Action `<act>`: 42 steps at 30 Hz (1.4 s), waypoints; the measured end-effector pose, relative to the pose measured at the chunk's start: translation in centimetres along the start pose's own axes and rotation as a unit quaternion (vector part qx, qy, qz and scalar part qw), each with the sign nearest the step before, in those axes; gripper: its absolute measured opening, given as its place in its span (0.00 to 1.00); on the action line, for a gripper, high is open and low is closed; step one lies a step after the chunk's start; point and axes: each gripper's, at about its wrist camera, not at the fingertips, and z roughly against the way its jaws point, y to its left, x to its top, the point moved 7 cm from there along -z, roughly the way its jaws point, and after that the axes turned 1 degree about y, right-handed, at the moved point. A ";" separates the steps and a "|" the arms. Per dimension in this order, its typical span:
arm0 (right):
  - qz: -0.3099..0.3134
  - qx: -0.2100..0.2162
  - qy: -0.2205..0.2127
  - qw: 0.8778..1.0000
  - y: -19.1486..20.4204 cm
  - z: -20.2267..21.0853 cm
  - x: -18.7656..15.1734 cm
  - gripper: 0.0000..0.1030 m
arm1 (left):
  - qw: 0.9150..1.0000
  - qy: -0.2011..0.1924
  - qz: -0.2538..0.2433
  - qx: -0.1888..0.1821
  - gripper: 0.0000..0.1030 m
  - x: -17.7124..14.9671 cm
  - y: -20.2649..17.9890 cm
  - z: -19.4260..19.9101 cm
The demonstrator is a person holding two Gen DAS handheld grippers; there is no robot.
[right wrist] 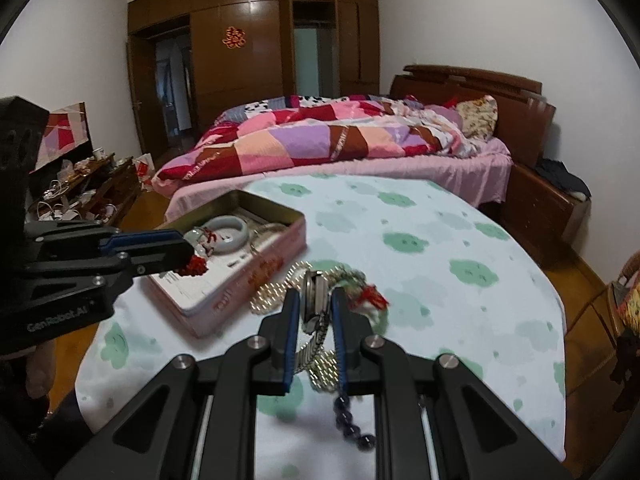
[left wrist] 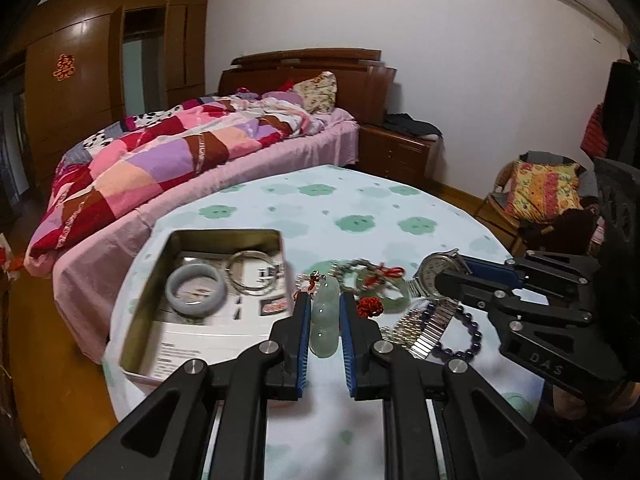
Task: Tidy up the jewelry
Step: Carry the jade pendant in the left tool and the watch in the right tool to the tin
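1. Round table (left wrist: 360, 208) with a pale cloth covered in green flower blobs, so that's the whole work surface. The bed sits behind it, up around 11 o'clock in the left wrist view.
2. Open metal tin (left wrist: 224, 236) sits at the table's 9 o'clock side. Inside are a grey-lavender bangle (left wrist: 196, 291) and a thin silver bangle (left wrist: 251, 271), lying side by side on some printed paper.
3. Left gripper (left wrist: 325, 322) has its fingers clamped on a pale green jade pendant (left wrist: 325, 320), held lengthwise between the blue pads. The right wrist view shows it just beside the tin's near edge, with a red knot tassel (right wrist: 193, 268) dangling under it.
4. Right gripper (right wrist: 314, 312) is pinched on a silver wristwatch (right wrist: 313, 300), case on edge, with the metal strap trailing down.
5. Loose pile at the table's 3 o'clock: a green jade ring with red cord (left wrist: 380, 284), a gold chain (right wrist: 276, 288), and a purple bead bracelet (left wrist: 460, 336), all touching or tangled.
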 end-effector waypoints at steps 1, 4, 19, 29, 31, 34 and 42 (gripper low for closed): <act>0.002 0.002 -0.001 1.000 0.2 -0.1 0.2 0.17 | 1.000 -0.001 0.003 0.002 0.14 0.1 0.3 0.0; 0.010 0.010 -0.004 1.000 0.9 -0.5 0.8 0.17 | 1.000 -0.004 0.014 0.013 0.14 0.3 1.7 0.1; 0.033 0.040 -0.006 0.999 4.0 -3.4 3.7 0.17 | 0.997 -0.012 0.059 0.046 0.14 0.5 6.5 -0.5; 0.049 0.055 -0.007 0.997 6.4 -5.5 5.5 0.17 | 0.995 -0.011 0.083 0.056 0.14 0.4 9.5 -1.6; 0.050 0.056 -0.006 0.997 6.9 -6.0 5.5 0.17 | 0.995 -0.005 0.088 0.055 0.14 0.0 9.9 -2.2; 0.051 0.058 0.001 0.997 7.4 -6.9 5.4 0.17 | 0.994 -0.001 0.096 0.057 0.14 -0.4 10.6 -2.7; 0.058 0.061 0.025 0.996 8.5 -8.7 4.3 0.17 | 0.992 0.010 0.107 0.067 0.14 -1.1 11.6 -3.8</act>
